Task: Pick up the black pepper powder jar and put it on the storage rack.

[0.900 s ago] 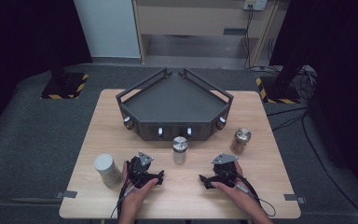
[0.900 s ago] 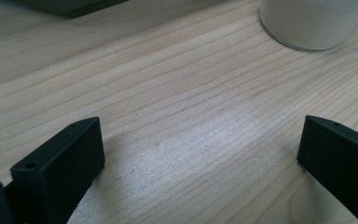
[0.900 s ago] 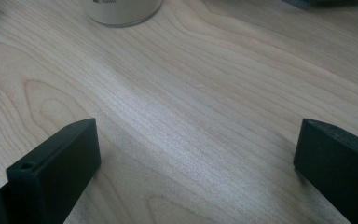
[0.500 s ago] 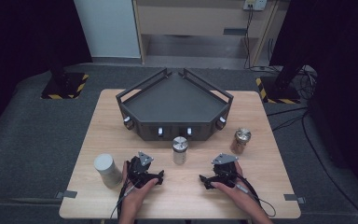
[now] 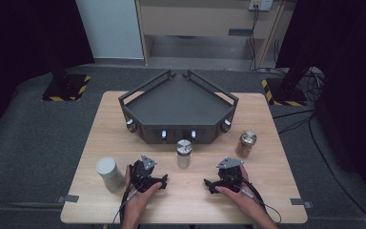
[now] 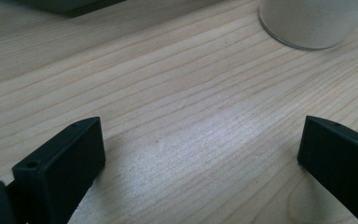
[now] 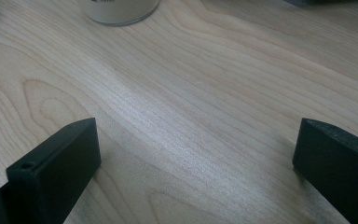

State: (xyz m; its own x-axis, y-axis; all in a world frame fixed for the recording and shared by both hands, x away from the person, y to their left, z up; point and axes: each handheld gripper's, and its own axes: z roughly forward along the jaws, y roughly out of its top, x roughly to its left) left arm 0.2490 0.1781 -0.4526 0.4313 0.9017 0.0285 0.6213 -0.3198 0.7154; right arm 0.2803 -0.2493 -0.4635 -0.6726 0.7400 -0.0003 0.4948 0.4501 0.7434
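My left gripper (image 5: 147,174) rests low on the wooden table (image 5: 276,202) near its front edge, held by a hand. Its jaws stand wide apart with only bare wood between them (image 6: 200,135). My right gripper (image 5: 225,177) sits the same way to the right, open and empty (image 7: 196,135). Between and just beyond them stands a clear jar with a silver lid (image 5: 184,152). Its base appears at the top right of the left gripper view (image 6: 307,23) and at the top left of the right gripper view (image 7: 119,11).
A black angular tray with raised rails (image 5: 178,107) fills the back middle of the table. A brown jar with a gold lid (image 5: 246,144) stands to the right, a pale grey cylinder (image 5: 109,174) at the front left. Cables trail from both grippers off the front edge.
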